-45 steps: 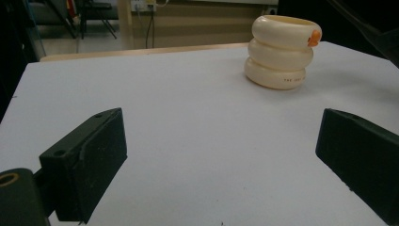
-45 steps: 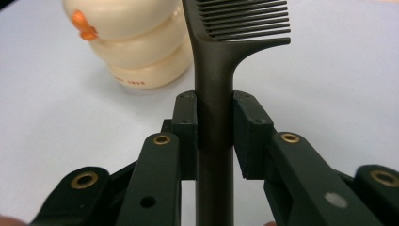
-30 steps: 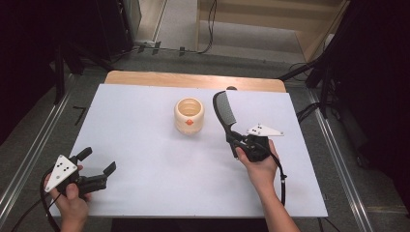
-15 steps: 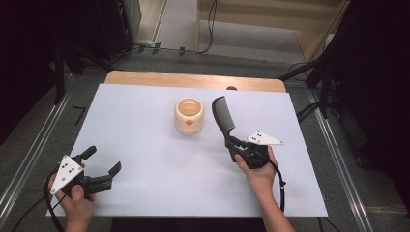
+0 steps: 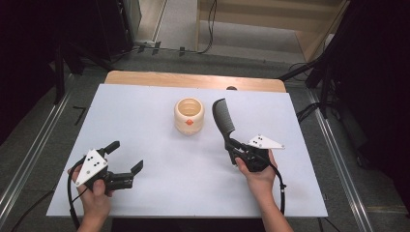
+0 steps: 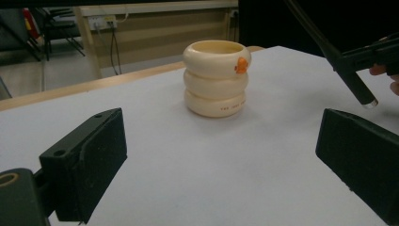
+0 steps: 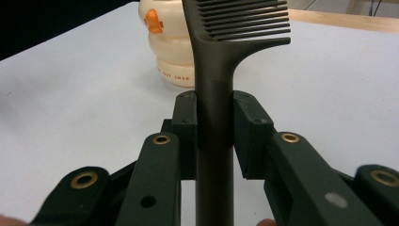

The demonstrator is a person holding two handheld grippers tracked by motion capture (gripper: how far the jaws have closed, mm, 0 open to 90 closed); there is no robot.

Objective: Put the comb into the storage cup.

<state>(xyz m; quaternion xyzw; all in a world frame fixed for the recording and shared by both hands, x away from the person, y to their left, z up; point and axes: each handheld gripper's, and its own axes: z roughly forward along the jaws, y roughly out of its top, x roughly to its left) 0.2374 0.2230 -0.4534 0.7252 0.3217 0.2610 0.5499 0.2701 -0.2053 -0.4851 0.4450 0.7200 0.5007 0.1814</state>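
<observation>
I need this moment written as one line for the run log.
right gripper: shut on comb handle, comb lifted | left gripper: open, holds nothing | cup: upright on table, left of comb

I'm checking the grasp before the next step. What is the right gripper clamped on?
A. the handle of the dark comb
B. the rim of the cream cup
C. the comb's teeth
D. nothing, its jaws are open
A: in the right gripper view the right gripper has both jaws pressed against the comb handle, teeth above.
</observation>
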